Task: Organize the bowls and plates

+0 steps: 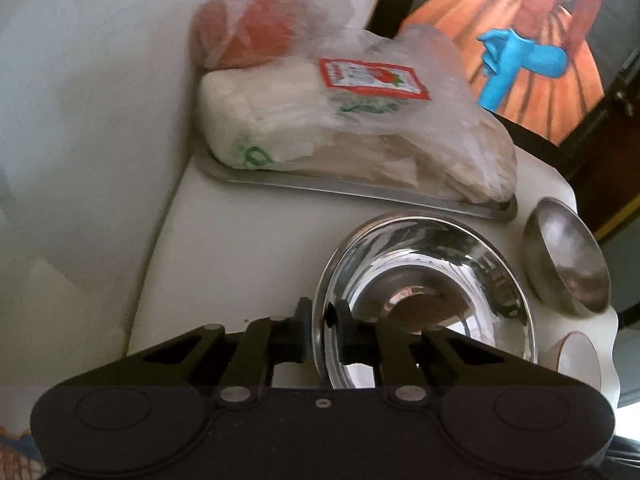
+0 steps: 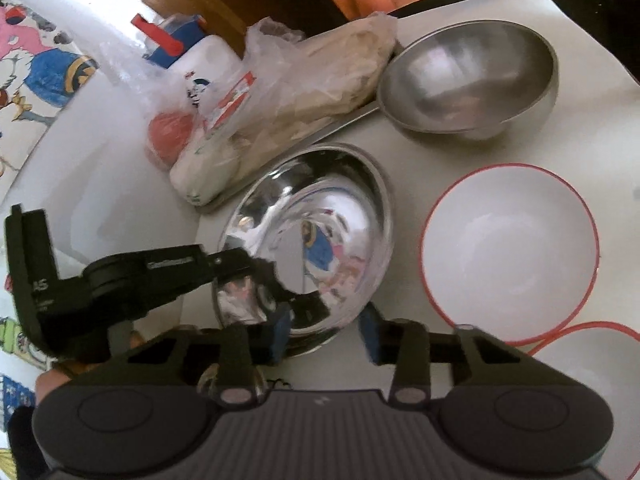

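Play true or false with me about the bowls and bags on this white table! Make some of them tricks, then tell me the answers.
1. The left gripper pinches the rim of the shiny round steel bowl. True.
2. The white bowl with a red rim is full of food. False: it is empty.
3. The clear plastic food bags lie on a flat steel tray. True.
4. The dull grey steel bowl sits inside the shiny one. False: it stands by itself on the white table, apart from the shiny bowl.
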Demonstrator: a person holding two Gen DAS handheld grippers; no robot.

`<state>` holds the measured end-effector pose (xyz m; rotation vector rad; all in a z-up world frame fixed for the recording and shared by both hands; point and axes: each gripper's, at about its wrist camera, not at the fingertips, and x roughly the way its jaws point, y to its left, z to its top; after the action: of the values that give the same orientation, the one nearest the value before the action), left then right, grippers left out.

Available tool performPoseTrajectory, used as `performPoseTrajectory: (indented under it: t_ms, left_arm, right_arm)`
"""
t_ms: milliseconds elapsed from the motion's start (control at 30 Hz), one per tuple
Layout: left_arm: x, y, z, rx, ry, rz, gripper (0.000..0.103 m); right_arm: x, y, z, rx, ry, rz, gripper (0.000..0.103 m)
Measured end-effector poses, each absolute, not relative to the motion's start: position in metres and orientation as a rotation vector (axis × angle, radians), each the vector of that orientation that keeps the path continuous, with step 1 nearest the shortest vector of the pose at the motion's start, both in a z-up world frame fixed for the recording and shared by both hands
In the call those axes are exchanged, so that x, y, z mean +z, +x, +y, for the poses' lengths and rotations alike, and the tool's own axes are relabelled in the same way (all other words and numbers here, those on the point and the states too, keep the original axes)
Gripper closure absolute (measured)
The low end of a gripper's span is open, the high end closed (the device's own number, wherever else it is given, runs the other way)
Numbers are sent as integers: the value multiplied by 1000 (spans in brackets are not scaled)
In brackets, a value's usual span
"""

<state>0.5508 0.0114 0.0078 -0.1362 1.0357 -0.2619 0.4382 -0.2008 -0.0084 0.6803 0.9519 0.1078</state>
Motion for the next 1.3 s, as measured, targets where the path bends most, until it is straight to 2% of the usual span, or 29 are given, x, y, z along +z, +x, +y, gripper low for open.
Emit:
performPoseTrajectory:
  t_ms: [200, 900, 1300]
  left_arm:
    - [9, 548, 17, -231, -160, 1031, 92]
    - [57, 521, 25, -219, -262, 881, 96]
    - [87, 424, 52, -130, -243, 804, 96]
  right_arm:
    - [-13, 440, -202, 101, 681, 937, 83]
    - [23, 425, -213, 172, 642, 780, 84]
    - [46, 371, -186, 314, 543, 801, 84]
